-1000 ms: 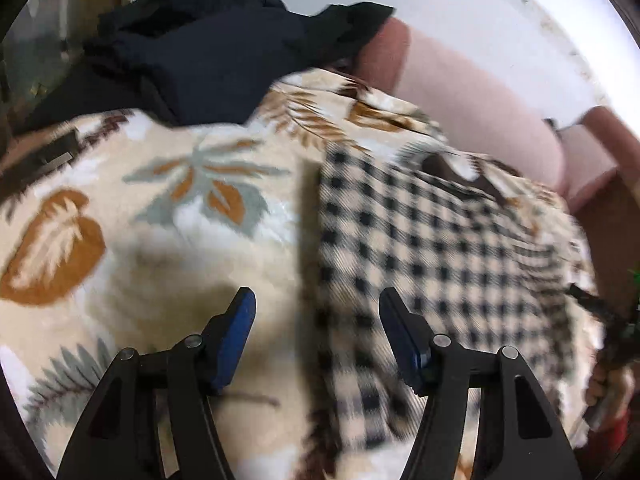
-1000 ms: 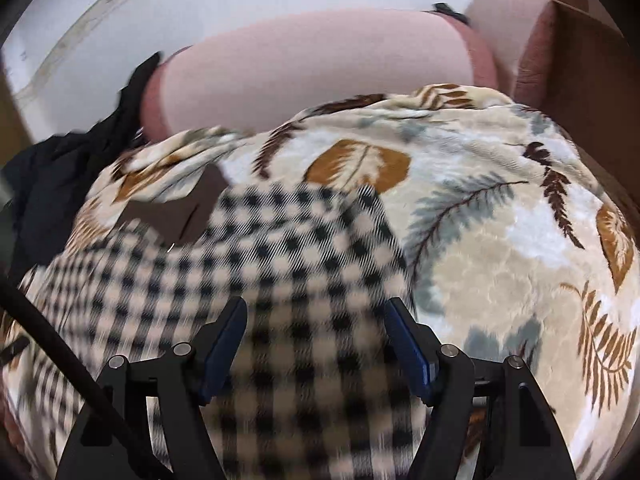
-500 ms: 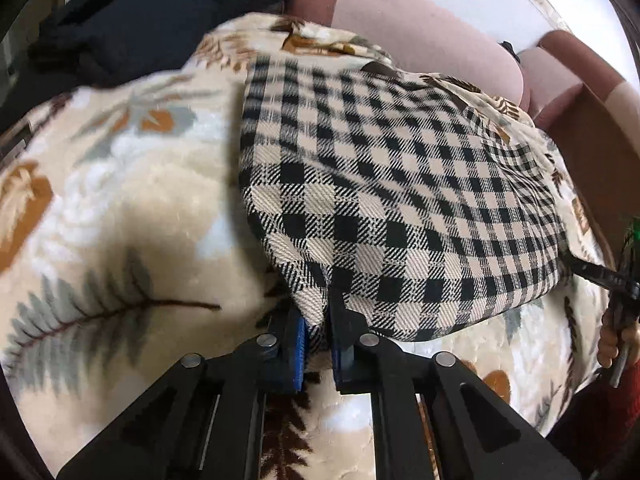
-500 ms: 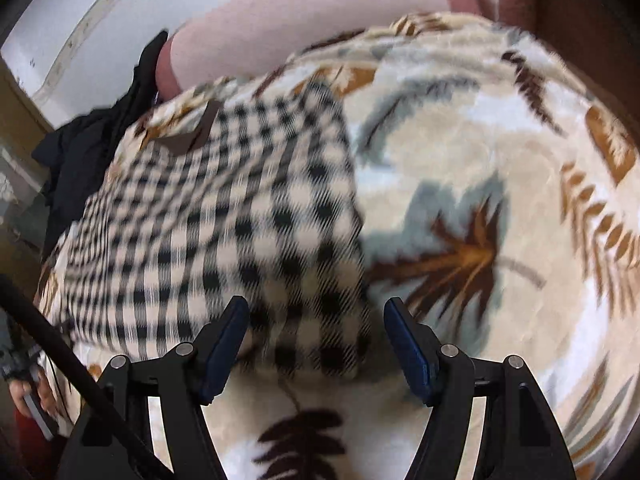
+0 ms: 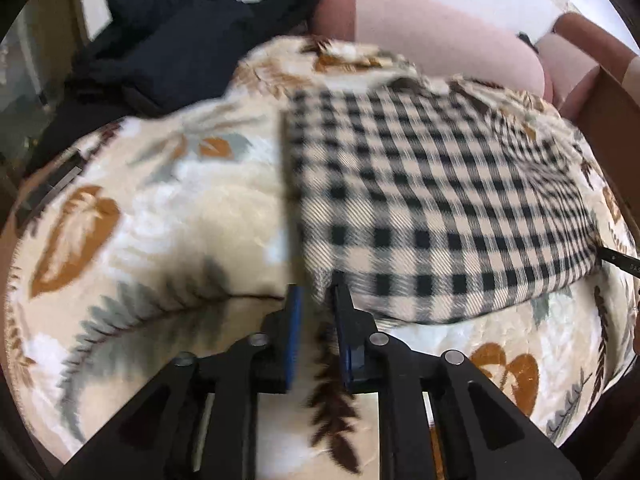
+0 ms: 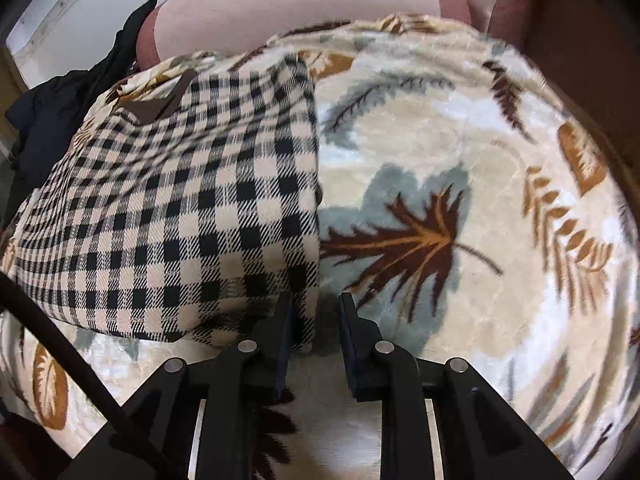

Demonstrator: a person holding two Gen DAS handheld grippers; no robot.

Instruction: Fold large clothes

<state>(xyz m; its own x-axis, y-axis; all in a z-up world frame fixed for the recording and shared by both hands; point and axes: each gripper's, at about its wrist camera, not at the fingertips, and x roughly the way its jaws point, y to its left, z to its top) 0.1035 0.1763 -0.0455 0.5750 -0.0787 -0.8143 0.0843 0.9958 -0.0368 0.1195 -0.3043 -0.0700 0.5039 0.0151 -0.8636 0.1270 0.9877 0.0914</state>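
Observation:
A beige-and-black checked garment (image 5: pixel 432 200) lies folded flat on a leaf-patterned blanket (image 5: pixel 160 220). My left gripper (image 5: pixel 318 292) sits at its near left corner; the jaws are opening, a gap shows, and the corner's tip lies loosely between them. In the right wrist view the same garment (image 6: pixel 180 200) fills the left half. My right gripper (image 6: pixel 316 300) is at its near right corner, jaws closing. The cloth edge rests against the left finger, with a gap to the right one.
A heap of dark clothes (image 5: pixel 172 40) lies at the blanket's far left, also seen as the dark clothes (image 6: pixel 52 120). A pink sofa back (image 5: pixel 440 28) runs behind. A brown sofa arm (image 5: pixel 612 112) bounds the right. A black cable (image 6: pixel 60 340) crosses the near left.
The left gripper came down to the near left corner, pinched it half a second ago, and its jaws have since parted. The right gripper's jaws narrowed around the near right corner.

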